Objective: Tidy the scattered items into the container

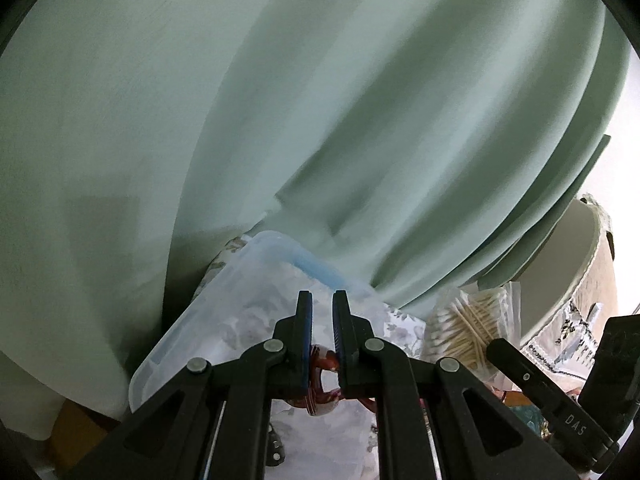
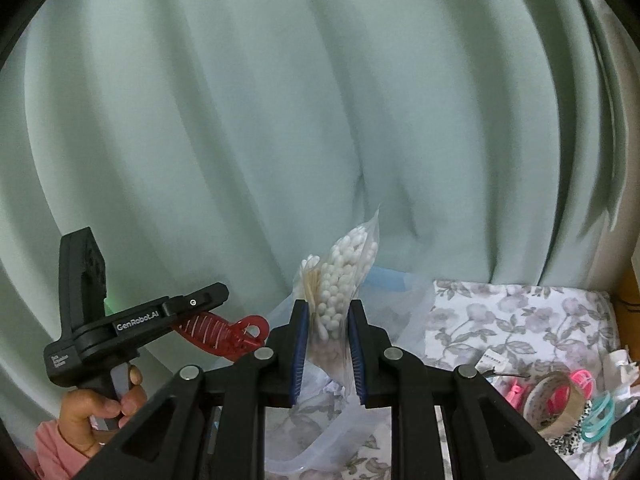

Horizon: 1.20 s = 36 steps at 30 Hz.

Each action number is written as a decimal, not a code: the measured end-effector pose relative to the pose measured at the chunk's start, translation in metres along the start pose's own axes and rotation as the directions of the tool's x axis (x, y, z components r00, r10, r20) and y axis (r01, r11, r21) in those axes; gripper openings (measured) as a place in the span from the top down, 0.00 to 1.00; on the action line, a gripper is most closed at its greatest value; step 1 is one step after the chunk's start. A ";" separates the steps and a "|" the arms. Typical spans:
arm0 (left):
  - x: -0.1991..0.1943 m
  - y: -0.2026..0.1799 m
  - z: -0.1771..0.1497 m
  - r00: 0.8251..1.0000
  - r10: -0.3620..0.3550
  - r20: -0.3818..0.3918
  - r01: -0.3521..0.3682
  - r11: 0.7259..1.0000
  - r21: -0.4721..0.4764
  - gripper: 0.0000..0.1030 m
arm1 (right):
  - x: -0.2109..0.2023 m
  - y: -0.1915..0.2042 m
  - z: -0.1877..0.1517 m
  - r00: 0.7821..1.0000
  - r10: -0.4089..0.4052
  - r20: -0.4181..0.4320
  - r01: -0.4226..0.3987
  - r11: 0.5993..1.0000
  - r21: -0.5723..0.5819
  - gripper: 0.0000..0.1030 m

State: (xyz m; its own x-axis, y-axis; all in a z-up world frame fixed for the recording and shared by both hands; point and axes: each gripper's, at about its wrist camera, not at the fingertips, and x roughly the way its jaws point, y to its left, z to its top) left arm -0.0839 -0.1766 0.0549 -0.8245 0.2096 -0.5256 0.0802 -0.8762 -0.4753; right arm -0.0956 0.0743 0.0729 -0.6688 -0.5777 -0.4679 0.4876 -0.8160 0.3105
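Note:
In the left wrist view my left gripper (image 1: 322, 296) is shut on a red hair claw clip (image 1: 320, 376), gripped far back between the pads. It hangs over a clear plastic container (image 1: 208, 320) with a blue handle. To the right, a bag of cotton swabs (image 1: 468, 328) is held by my right gripper (image 1: 494, 346). The right wrist view shows my right gripper (image 2: 328, 305) shut on that bag of cotton swabs (image 2: 344, 272), upright above the clear container (image 2: 320, 452). At the left, a person's hand (image 2: 100, 400) holds my left gripper (image 2: 208, 300) with the red clip (image 2: 224, 330).
A pale green curtain (image 2: 320, 120) hangs close behind. The floral cloth (image 2: 520, 312) on the table carries a tape roll (image 2: 556, 400), pink clips (image 2: 580, 380) and teal hair ties (image 2: 600, 416) at the right. A round white object (image 1: 560, 264) stands at the right.

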 end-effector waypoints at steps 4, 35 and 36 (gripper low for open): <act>0.003 0.010 -0.003 1.000 0.007 -0.021 -0.007 1.000 -0.013 0.91 | 0.015 0.004 -0.003 1.000 0.002 -0.031 -0.002 1.000 -0.007 0.79; 0.037 0.039 -0.022 0.984 0.063 -0.166 -0.062 0.998 0.007 0.91 | 0.102 0.018 -0.028 0.941 -0.083 -0.328 0.064 0.996 -0.066 0.79; 0.039 0.040 -0.022 0.984 0.063 -0.168 -0.062 0.998 0.006 0.91 | 0.104 0.018 -0.028 0.939 -0.083 -0.334 0.064 0.996 -0.068 0.79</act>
State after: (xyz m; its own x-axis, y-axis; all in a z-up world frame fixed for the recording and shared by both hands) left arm -0.1005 -0.1939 0.0002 -0.7117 0.2245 -0.6656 0.1282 -0.8902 -0.4372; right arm -0.1408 0.0000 0.0060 -0.4807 -0.4679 -0.7416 0.4812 -0.8478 0.2230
